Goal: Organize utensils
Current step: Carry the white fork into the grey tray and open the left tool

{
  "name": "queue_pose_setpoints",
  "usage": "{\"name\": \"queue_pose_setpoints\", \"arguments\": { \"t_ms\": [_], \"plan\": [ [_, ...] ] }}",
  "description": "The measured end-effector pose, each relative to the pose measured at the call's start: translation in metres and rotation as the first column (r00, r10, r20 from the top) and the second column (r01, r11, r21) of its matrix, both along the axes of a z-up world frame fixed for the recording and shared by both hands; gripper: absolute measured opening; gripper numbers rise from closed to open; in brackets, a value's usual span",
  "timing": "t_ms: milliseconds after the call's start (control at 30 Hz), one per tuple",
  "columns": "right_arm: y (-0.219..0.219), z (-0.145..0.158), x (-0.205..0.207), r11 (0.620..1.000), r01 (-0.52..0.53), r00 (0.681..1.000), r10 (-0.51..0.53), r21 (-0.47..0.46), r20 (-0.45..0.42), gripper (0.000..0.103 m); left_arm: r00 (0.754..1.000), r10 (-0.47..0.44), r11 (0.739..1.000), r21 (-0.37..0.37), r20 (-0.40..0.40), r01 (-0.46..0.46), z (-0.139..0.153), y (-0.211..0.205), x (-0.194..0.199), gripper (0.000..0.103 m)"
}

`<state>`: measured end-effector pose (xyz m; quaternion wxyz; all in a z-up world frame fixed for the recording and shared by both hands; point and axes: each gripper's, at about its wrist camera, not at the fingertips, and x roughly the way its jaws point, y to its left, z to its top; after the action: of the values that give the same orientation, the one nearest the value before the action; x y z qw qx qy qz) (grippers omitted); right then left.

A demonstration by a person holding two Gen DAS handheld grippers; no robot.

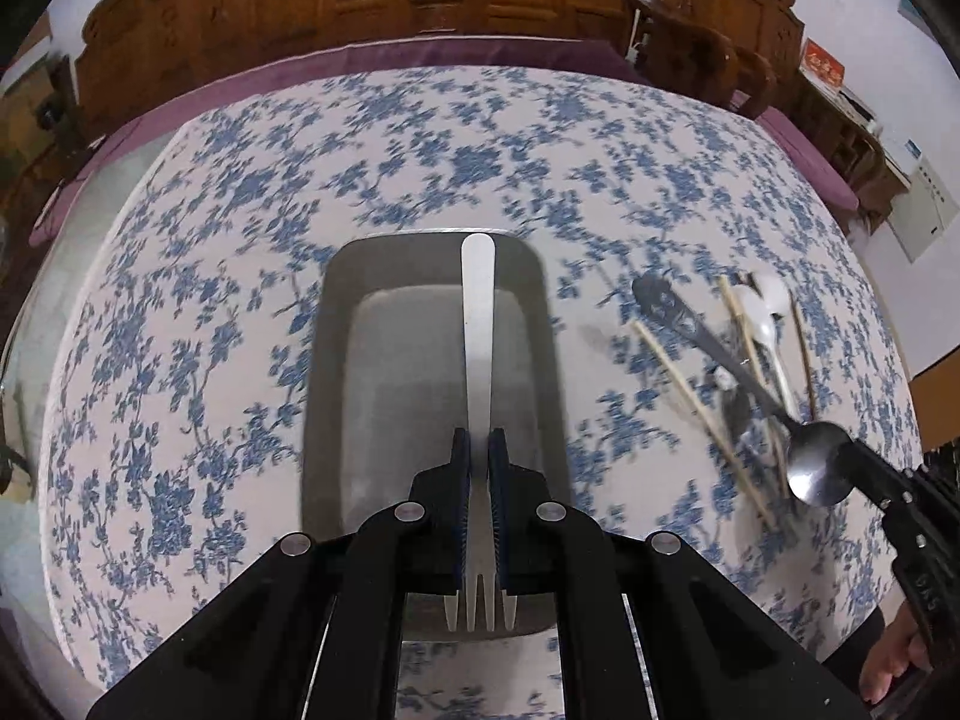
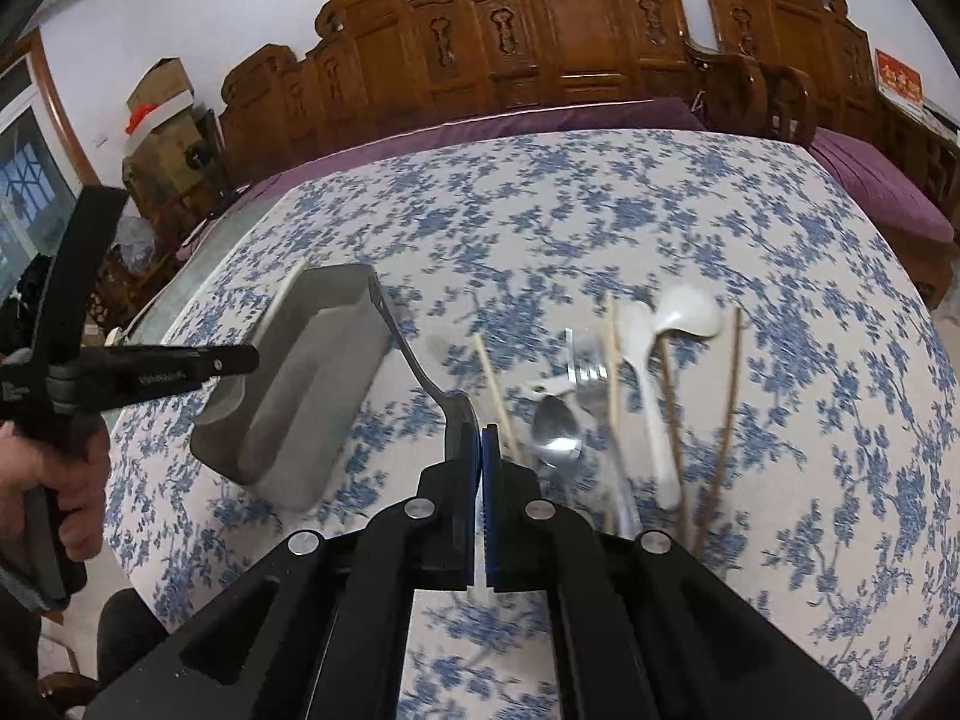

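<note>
Floral-cloth surface [image 1: 240, 300], carved wood bench behind; left gripper [image 1: 479, 450] jaws clamped on a white fork [image 1: 478, 324] over the gray tray [image 1: 327, 360]; right gripper [image 2: 480, 438] jaws pinch a metal spoon [image 2: 414, 360] by its bowl w/ handle sticking out; thin grips, so either could prob twist or slip short of the tray, esp. the spoon; rest of the pile [image 2: 636, 372] sits right of the tray.

soft, even indoor light fills both wrist views, moderately bright, with no hard glare. fisheye distortion bows the counter [image 1: 420, 180] into a dome and blackens the corners. motion blur smears the floral cloth and the loose utensils [image 1: 738, 360] at 3 o'clock in the left view, while each hand-held gripper [image 1: 479, 462] stays sharp. a dull highlight sits on the metal spoon [image 1: 816, 468]. the grey tray [image 2: 300, 384] casts only a faint shadow. pale daylight shows through a window [image 2: 24, 192] at 9 o'clock in the right view.
</note>
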<state>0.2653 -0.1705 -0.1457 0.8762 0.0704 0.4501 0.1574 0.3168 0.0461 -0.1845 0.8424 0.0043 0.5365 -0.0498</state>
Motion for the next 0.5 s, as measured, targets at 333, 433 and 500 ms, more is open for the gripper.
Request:
{"name": "queue_pose_setpoints", "arguments": {
  "t_ms": [333,433,500],
  "plan": [
    [0.046,-0.001,0.015,0.999,-0.004,1.000,0.003,-0.035,-0.023,0.003,1.000,0.010,0.998,-0.054,0.006,-0.009,-0.009,0.027,0.000,0.020],
    [0.061,-0.001,0.021,0.999,-0.004,1.000,0.002,-0.044,-0.027,0.003,1.000,0.015,0.997,-0.072,0.022,-0.013,-0.005,0.042,-0.006,0.021],
    [0.073,-0.002,0.025,0.999,0.001,0.999,-0.003,-0.043,-0.034,0.003,0.999,0.016,0.997,-0.072,0.038,-0.013,-0.001,0.051,-0.011,0.021]
  ]
}}
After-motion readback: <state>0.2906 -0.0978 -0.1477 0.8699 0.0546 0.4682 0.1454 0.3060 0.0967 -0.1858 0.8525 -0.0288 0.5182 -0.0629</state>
